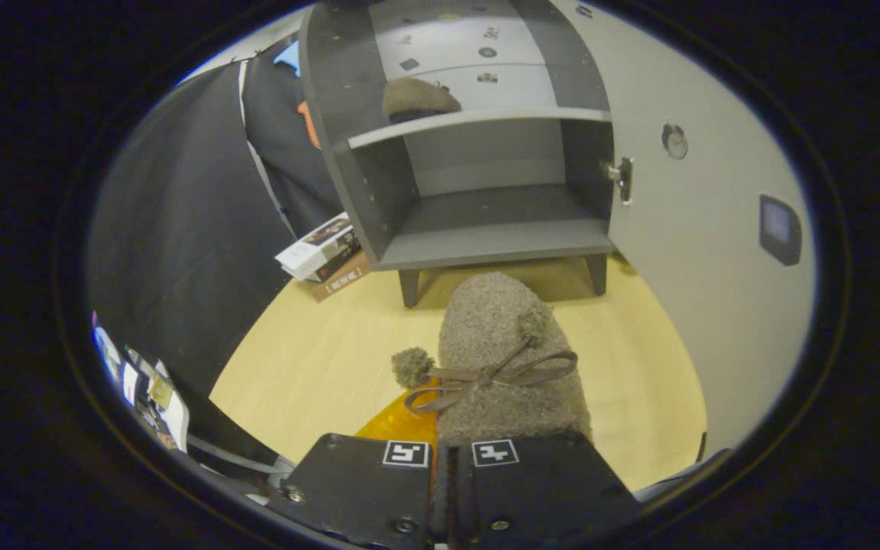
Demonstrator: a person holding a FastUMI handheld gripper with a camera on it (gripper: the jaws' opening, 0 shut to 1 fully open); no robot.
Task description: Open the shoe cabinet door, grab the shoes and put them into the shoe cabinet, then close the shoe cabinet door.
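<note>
Slipper, fuzzy, soft and probably light, juts ahead of the gripper, whose fingers are clenched on its heel. Far ahead stands the open cabinet, another slipper shelved, door swung right.

Staged home booth: shoe cabinet, wood floor, black cloth wall.

The gripper is held level and a little above the floor, pointing forward. Its two fingers are drawn close together, with only a thin slit left between them. Both press on the heel end of a fuzzy shoe, which sticks out straight ahead of the fingertips, carried clear of the floor
</note>
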